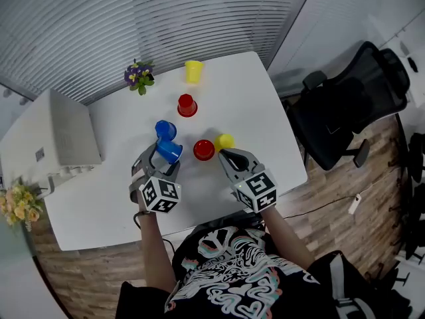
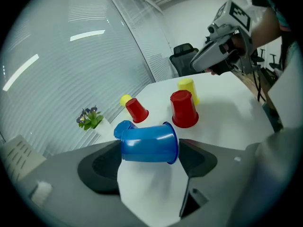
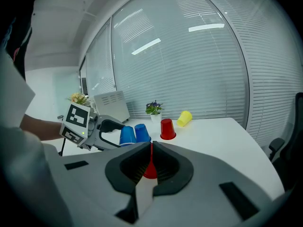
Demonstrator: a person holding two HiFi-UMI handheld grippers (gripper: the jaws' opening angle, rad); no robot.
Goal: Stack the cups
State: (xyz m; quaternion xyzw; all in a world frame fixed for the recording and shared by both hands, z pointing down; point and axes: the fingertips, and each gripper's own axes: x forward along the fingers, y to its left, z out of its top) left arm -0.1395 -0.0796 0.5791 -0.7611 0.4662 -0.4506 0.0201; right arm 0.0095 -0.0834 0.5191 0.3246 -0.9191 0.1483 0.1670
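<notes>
My left gripper (image 1: 165, 157) is shut on a blue cup (image 1: 170, 151); in its own view the cup (image 2: 147, 143) lies crosswise between the two pads. A second blue cup (image 1: 165, 129) stands just beyond it. A red cup (image 1: 204, 149) and a yellow cup (image 1: 224, 141) stand upside down side by side near the table's middle. My right gripper (image 1: 224, 155) hovers at the yellow cup's near side, shut and holding nothing. Only a sliver of the red cup (image 3: 150, 168) shows past its jaws. Farther back are another red cup (image 1: 187, 105) and another yellow cup (image 1: 193, 71).
The white table (image 1: 265, 125) carries a small flower pot (image 1: 139, 76) at its far edge. A white box-shaped unit (image 1: 50, 138) stands at the left end. A black office chair (image 1: 345, 105) is on the floor to the right.
</notes>
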